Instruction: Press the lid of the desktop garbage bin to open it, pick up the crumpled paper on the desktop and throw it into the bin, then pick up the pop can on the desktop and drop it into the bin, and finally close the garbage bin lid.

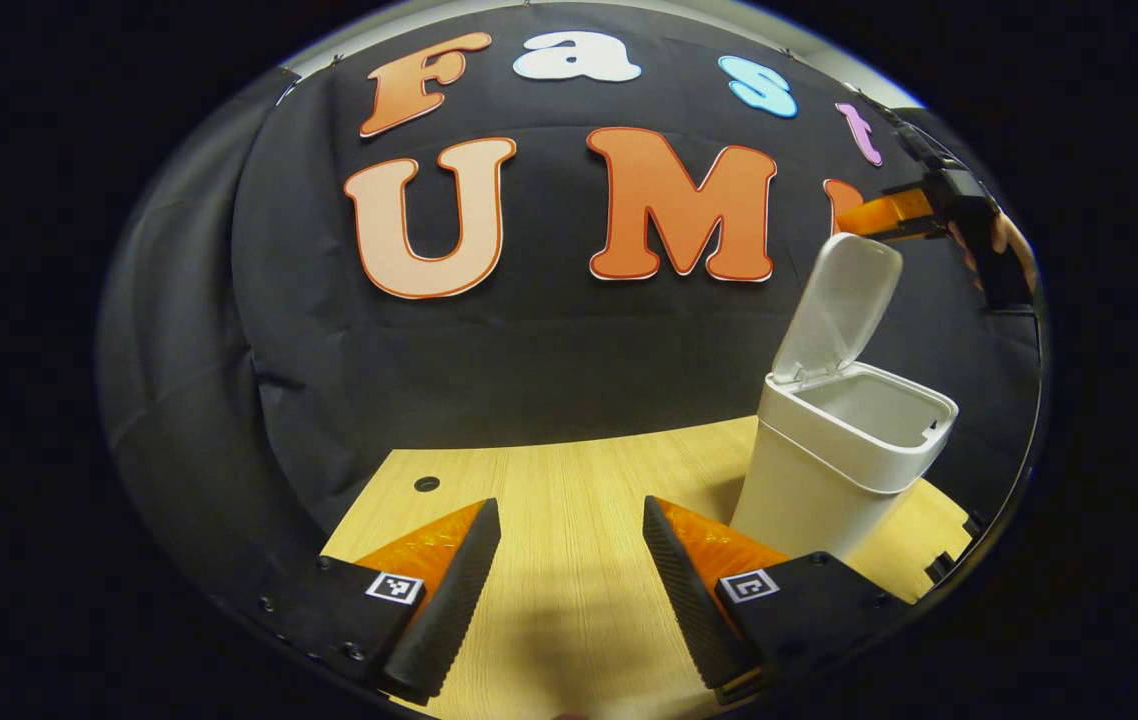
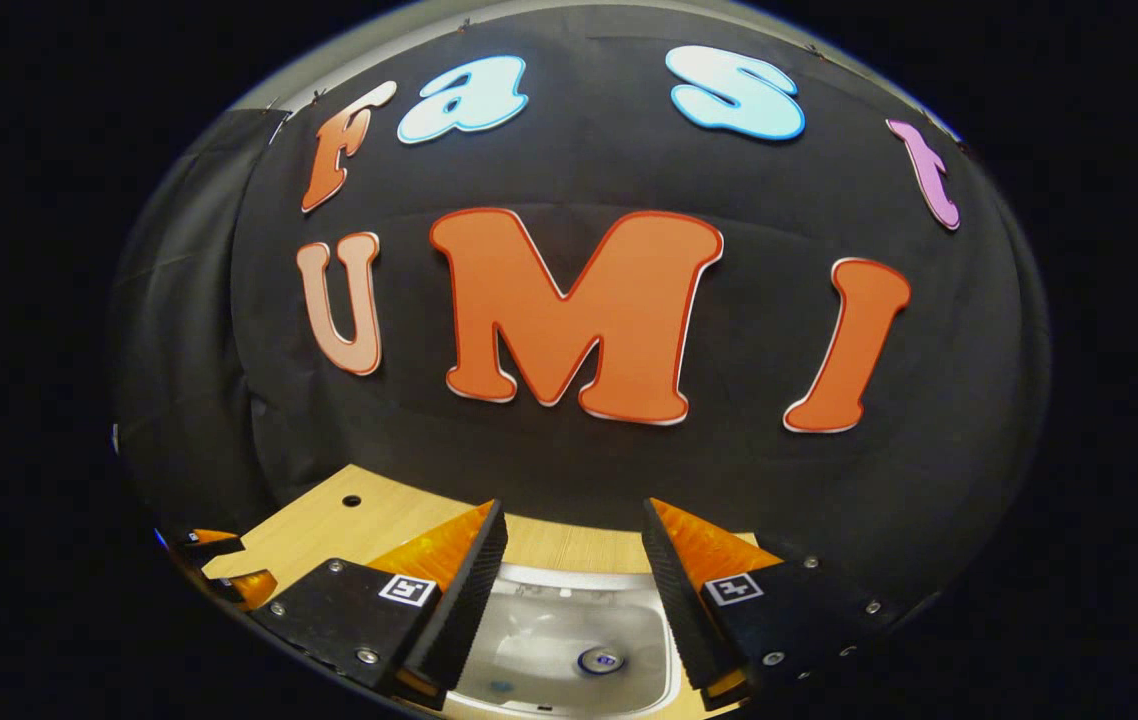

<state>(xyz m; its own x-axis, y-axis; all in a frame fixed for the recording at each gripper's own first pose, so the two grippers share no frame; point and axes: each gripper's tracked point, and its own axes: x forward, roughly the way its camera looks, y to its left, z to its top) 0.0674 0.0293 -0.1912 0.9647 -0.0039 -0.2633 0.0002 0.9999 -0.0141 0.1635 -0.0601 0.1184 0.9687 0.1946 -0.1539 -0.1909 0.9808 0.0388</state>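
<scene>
Both grippers gape empty: the left gripper [image 1: 569, 590] low over the wooden desktop [image 1: 569, 480], the right gripper [image 2: 569, 590] above the open white plastic bin [image 1: 834, 470]. Its upright lid [image 1: 839, 305] could be knocked, tipping the bin.

place: recording booth | wall: black cloth [image 1: 569, 340] hung behind | surface: wood-grain desk [image 1: 569, 520] with cable hole [image 1: 426, 484] near its back edge | prop: white bin [image 1: 834, 450]
</scene>
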